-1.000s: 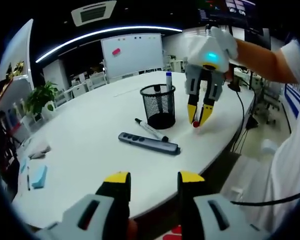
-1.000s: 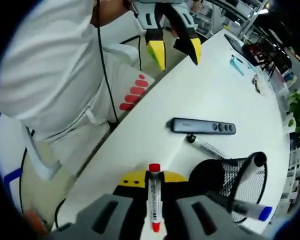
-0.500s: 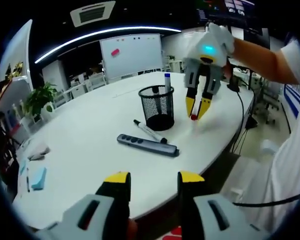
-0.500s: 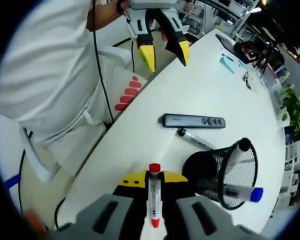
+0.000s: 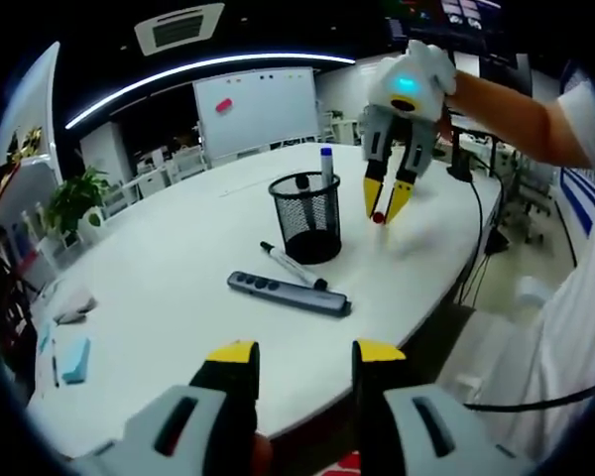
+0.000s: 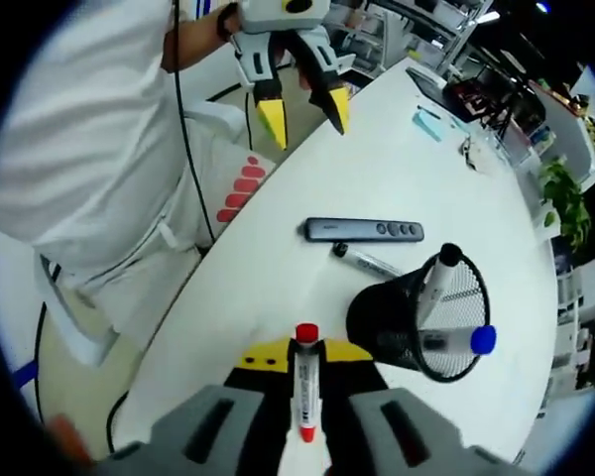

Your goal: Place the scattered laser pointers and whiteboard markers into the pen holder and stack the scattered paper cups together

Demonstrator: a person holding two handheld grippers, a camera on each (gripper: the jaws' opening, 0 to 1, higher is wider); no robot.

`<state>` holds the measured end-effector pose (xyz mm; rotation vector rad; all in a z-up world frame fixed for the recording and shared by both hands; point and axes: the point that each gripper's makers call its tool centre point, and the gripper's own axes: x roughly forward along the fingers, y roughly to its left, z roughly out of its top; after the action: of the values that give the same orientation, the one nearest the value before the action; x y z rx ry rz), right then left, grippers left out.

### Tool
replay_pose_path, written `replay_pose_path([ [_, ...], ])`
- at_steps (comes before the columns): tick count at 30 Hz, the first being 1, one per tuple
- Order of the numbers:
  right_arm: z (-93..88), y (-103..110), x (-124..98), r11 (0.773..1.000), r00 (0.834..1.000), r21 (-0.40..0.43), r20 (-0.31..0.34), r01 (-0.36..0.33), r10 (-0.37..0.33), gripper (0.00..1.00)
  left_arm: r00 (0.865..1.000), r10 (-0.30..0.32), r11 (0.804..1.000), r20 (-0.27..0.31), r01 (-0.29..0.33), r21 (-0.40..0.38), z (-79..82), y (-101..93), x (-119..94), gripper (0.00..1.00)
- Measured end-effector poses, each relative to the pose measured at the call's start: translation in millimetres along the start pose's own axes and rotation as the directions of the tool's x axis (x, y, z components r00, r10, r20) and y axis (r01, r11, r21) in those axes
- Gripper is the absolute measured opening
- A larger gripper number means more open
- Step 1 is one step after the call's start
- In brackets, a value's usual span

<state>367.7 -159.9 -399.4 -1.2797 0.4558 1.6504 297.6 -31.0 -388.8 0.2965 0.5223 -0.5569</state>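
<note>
Right gripper (image 6: 305,352) is pinching a red-capped marker (image 6: 304,387) between its jaws, raised above the white table (image 6: 397,169) just beside the black mesh pen holder (image 6: 416,322). Inside the holder stand already a blue-capped marker (image 6: 456,342) and a black-capped one (image 6: 438,278). On the table near the holder lie a black marker (image 6: 367,263) and a dark laser pointer (image 6: 364,230), close to each other. Left gripper (image 5: 297,357) hovers at the near table edge with jaws spread and nothing between them. I judge the step in hand is carrying the red marker to the holder; next, the tip must come over the open mouth before the jaws let go
</note>
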Motion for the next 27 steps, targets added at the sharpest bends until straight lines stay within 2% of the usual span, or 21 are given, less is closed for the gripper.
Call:
replay_pose_path([
  [11,-7.4,-11,-12,0.997,0.998,0.048,0.006,0.054,-0.055,0.09,1.000,0.005,1.000,0.002,-0.005,0.001,3.0,-2.2,-2,0.38],
  [27,-24.3,-35,-29,0.977,0.988,0.163,0.044,0.136,-0.145,0.09,1.000,-0.001,1.000,0.002,0.001,0.007,1.8,-0.7,-3,0.38],
])
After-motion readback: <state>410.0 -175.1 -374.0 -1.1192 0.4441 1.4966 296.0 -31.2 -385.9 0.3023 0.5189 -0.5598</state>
